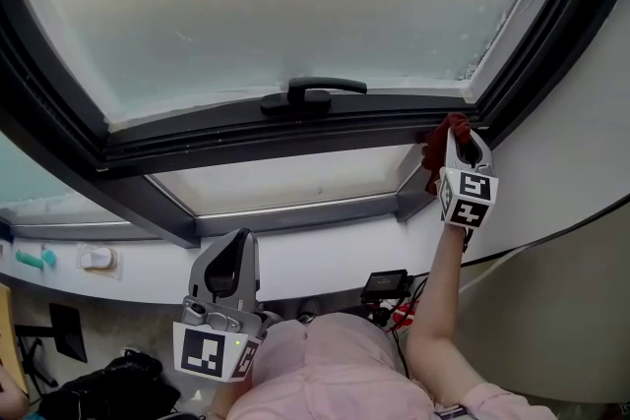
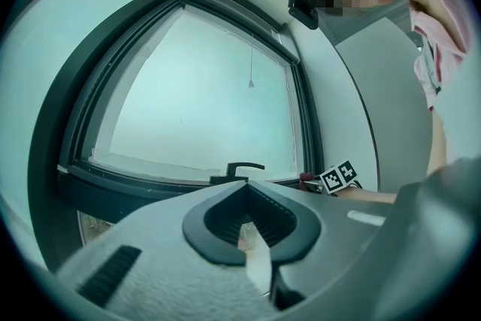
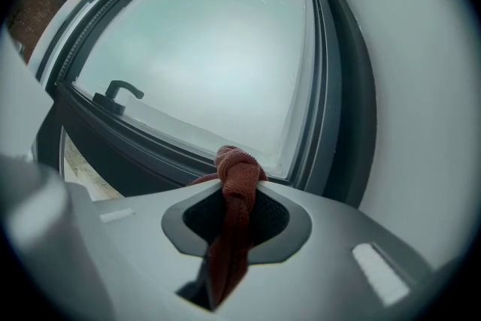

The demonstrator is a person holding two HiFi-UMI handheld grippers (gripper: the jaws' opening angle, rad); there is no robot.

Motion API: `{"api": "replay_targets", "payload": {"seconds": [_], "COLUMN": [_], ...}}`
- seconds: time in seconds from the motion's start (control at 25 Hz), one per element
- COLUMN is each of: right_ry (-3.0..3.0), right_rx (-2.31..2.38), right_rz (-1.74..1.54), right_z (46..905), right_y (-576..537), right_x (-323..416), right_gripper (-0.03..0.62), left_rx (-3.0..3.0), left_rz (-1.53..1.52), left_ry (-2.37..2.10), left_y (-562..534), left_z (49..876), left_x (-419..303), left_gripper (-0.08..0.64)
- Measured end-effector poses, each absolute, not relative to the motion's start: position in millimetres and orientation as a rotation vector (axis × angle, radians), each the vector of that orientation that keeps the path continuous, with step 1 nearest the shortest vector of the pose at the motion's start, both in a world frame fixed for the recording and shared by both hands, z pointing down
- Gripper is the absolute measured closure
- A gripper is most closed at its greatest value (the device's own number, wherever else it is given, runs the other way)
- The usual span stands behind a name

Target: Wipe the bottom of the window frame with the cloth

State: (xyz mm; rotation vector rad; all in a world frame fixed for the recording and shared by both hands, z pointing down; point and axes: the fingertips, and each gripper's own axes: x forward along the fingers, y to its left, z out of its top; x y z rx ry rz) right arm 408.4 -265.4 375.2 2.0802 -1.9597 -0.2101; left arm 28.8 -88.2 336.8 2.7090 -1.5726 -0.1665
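Note:
A dark red cloth [image 1: 439, 143] is bunched against the right end of the window frame's bottom rail [image 1: 295, 128], close to the corner. My right gripper [image 1: 455, 150] is shut on it and reaches up from below. In the right gripper view the cloth [image 3: 237, 171] sticks out as a knot past the right gripper [image 3: 239, 190], with the bottom rail [image 3: 150, 154] just beyond it. My left gripper [image 1: 232, 261] hangs low, well below the window, near the person's chest. In its own view the left gripper [image 2: 245, 187] looks shut, with nothing in it.
A black window handle [image 1: 313, 95] sits mid-rail. Below the rail is a lower pane [image 1: 285, 180] and a white ledge [image 1: 148, 261] carrying a teal item [image 1: 35, 259]. A white wall [image 1: 571, 162] bounds the right side. Cables and a black device [image 1: 386, 286] hang below the ledge.

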Motion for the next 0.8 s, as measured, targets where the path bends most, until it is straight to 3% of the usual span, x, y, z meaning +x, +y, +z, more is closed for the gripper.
{"api": "replay_targets", "payload": {"seconds": [0.8], "right_ry": [-1.857], "right_rx": [2.2], "right_rz": [-0.165], "right_z": [376], "right_y": [-268], "right_x": [463], "right_gripper": [0.526], "left_rx": [2.707], "left_rz": [-0.163], "left_ry": [-1.582], "left_y": [-95], "left_z": [336], "left_x": [33], "left_gripper": [0.561]}}
